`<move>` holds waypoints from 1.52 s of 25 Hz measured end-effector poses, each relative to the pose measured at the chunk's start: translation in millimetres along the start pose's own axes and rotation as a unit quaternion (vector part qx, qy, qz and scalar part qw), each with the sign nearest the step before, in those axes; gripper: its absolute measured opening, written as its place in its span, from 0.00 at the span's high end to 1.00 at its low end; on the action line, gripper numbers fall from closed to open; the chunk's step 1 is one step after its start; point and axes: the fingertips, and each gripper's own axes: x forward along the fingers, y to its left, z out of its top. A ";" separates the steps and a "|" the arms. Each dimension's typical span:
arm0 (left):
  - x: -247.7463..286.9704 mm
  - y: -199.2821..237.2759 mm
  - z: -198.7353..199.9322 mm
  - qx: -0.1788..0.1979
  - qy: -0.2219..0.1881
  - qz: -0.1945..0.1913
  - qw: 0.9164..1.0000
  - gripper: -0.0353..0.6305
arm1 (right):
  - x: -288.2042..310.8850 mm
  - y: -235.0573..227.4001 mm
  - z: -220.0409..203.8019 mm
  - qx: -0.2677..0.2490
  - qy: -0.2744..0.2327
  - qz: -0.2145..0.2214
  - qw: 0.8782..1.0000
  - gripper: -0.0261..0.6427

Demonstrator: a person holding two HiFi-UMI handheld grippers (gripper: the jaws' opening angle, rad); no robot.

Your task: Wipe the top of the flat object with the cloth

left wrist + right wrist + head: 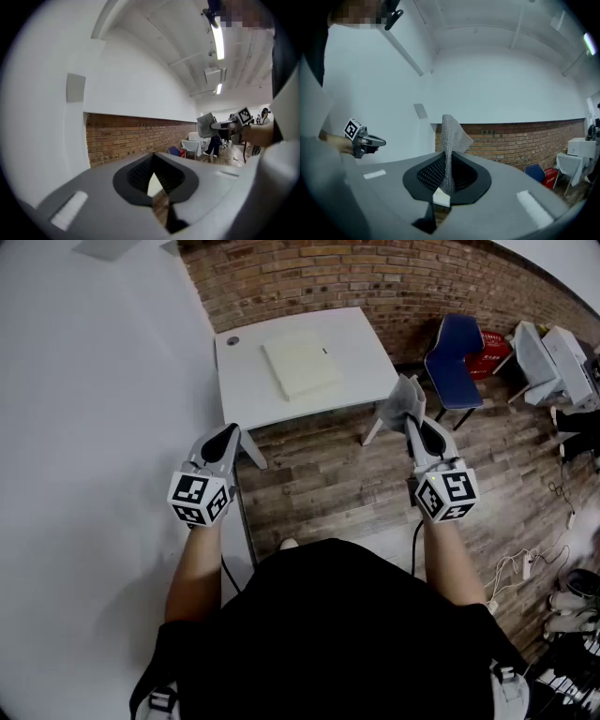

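The flat object (302, 367) is a pale cream slab, nearly square, lying flat on the far half of a white table (246, 390), well ahead of both grippers. Its edges run roughly along the table's edges, and a small dark mark sits on its right edge. The cloth (405, 401) is apart from it, held in the air off the table's right front corner. It is grey with an open knitted weave and stands upright, its long axis along the jaws of the right gripper (412, 423), which pinch its lower edge. The left gripper (223, 442) hovers by the table's near left corner, jaws pressed together on nothing. Beyond are a brick wall (375, 277), a wooden plank floor (319, 484) and a blue chair (455, 357).
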 end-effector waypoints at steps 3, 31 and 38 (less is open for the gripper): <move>-0.9 -7.1 2.0 0.001 -0.001 -0.001 1.000 0.95 | -4.7 -1.6 -0.2 -0.001 0.000 0.002 1.000 0.94; 44.7 -80.1 33.1 0.035 -0.023 0.012 0.999 0.95 | -25.5 -60.6 -3.2 0.008 -0.012 0.030 0.999 0.94; 77.6 -42.6 21.6 0.031 -0.025 0.004 0.999 0.95 | 13.4 -62.2 -16.8 -0.003 0.006 0.023 1.000 0.94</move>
